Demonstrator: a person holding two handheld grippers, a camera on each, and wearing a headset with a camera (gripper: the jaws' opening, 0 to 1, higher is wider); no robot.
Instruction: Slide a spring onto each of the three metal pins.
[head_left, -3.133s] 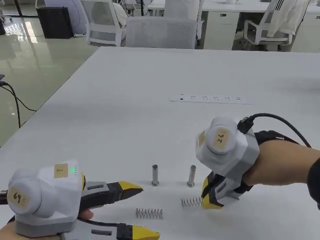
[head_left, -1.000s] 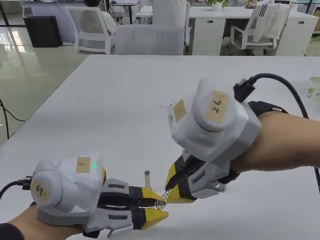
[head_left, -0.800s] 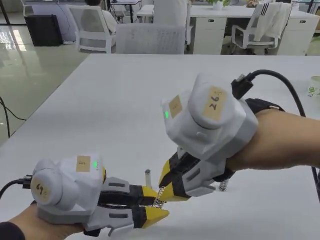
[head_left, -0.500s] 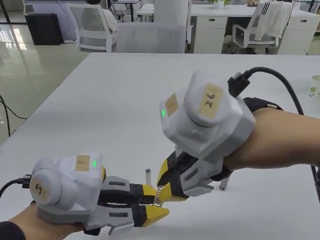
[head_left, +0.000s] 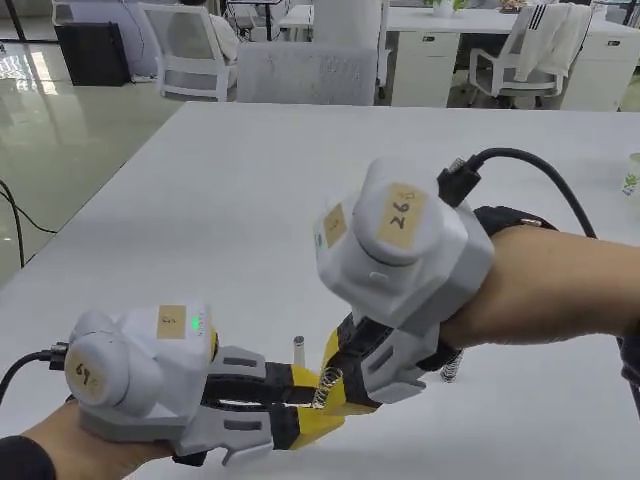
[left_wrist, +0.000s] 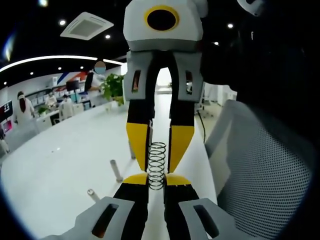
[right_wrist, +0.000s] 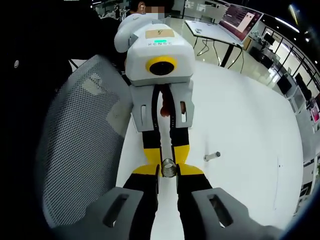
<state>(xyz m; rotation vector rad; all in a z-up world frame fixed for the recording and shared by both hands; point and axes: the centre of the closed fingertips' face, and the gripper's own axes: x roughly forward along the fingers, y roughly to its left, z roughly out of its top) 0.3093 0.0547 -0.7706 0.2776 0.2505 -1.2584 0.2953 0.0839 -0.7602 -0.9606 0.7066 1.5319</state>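
Note:
A small steel spring (head_left: 325, 386) hangs above the table between the tips of both grippers. My left gripper (head_left: 318, 412) comes in from the lower left, its jaws pinched on one end of the spring (left_wrist: 156, 171). My right gripper (head_left: 340, 381) reaches down from the right, and its jaws close on the other end of the spring (right_wrist: 168, 168). A bare metal pin (head_left: 299, 350) stands on the white table just behind the tips. Another pin with a spring around it (head_left: 450, 365) stands to the right, partly hidden by the right gripper. Two bare pins (left_wrist: 116, 170) (left_wrist: 92, 194) stand on the table.
The white table (head_left: 250, 200) stretches away ahead. Office chairs (head_left: 195, 50) and desks stand beyond its far edge. A black cable (head_left: 520, 170) runs from the right gripper over the person's forearm. A mesh chair back (left_wrist: 260, 165) is close behind.
The right gripper lifted a spring off the table and brought it up to the left gripper. Over the last second it settled lower and leftward, and both grippers now hold the spring.

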